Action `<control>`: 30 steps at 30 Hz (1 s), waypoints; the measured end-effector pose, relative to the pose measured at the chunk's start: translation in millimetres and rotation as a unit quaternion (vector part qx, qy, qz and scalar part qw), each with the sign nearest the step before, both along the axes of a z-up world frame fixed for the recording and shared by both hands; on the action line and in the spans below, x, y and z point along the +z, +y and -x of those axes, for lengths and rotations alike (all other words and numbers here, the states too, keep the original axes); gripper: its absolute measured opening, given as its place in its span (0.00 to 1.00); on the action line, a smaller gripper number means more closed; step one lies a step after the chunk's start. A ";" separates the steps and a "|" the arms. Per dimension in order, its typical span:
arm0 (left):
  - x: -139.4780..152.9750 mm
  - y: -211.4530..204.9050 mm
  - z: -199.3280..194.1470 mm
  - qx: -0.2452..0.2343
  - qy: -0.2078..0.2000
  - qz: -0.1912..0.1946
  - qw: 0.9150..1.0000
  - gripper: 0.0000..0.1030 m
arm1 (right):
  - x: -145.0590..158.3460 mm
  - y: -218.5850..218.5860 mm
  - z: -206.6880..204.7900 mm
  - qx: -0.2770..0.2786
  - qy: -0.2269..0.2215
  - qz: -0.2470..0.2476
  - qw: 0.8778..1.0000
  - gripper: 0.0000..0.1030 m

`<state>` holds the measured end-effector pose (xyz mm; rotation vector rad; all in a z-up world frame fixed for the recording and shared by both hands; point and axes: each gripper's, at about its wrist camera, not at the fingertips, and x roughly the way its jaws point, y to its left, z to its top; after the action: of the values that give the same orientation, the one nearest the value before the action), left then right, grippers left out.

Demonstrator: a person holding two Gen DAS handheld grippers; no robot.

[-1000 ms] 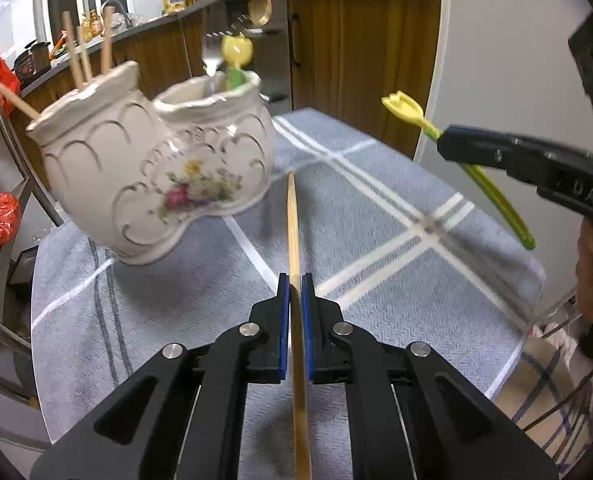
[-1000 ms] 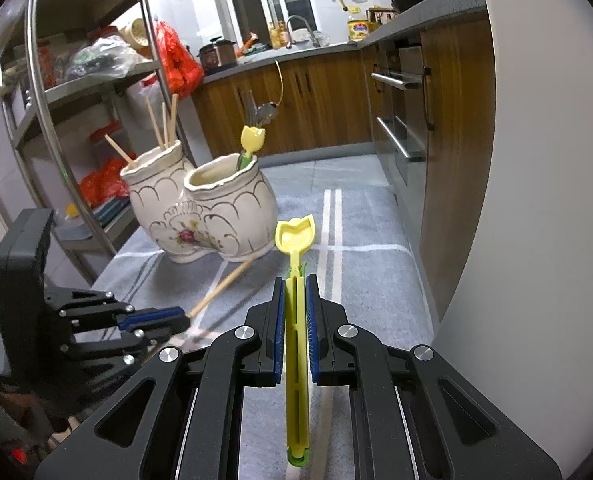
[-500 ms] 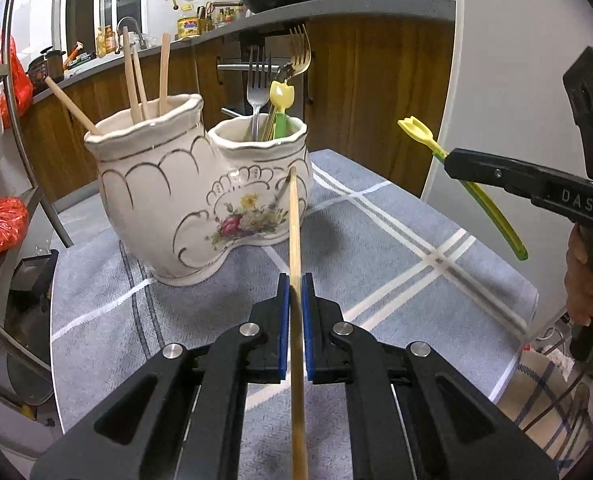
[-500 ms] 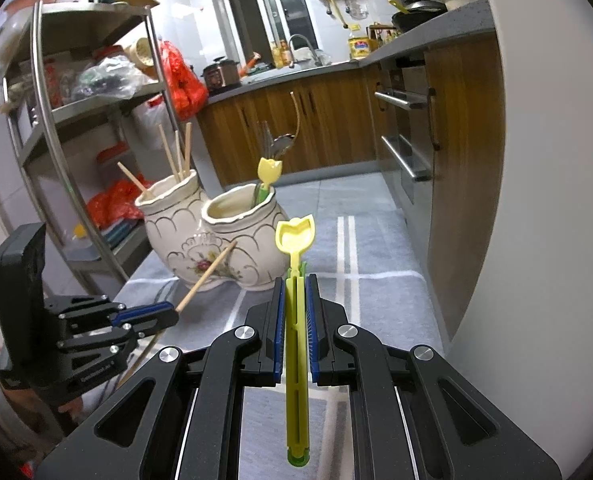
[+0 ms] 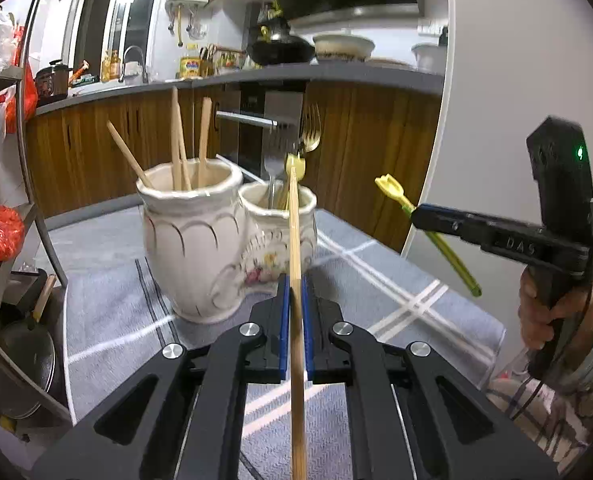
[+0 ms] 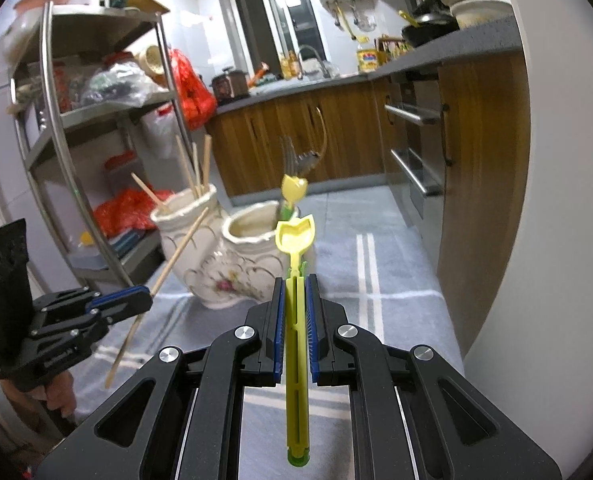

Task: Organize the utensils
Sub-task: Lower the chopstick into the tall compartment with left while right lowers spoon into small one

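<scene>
Holding chopsticks [image 5: 180, 148]: left pot [image 5: 192, 236]; forks [image 5: 274, 160]: right pot [image 5: 280, 236].

Both wrist views low, close, facing the shared twin holder [image 5: 216, 236], each catching the other claw

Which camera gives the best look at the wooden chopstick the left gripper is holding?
The right wrist view: the wooden chopstick shows side-on, whole from tip to tail, clamped in the left gripper and slanting toward the white ceramic holder. The left wrist view sees the chopstick end-on, foreshortened, its tail cut off.
</scene>
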<state>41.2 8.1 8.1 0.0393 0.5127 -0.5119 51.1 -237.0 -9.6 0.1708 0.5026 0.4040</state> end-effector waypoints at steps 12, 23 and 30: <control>33.5 23.6 -23.4 0.019 -0.048 0.060 0.997 0.05 | 24.9 22.7 -27.7 0.025 -0.032 -0.033 0.999 0.10; 76.2 43.0 -94.1 0.064 -0.095 0.143 0.983 0.05 | 51.5 39.7 -83.5 0.033 -0.065 -0.102 0.992 0.10; 74.7 22.8 -117.8 0.111 -0.138 0.115 0.978 0.05 | 40.8 48.7 -121.0 0.026 -0.057 -0.135 0.989 0.10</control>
<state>159.1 30.8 82.8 -0.1644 0.1800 -0.3373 172.1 -188.4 31.2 0.3957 0.3388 0.5291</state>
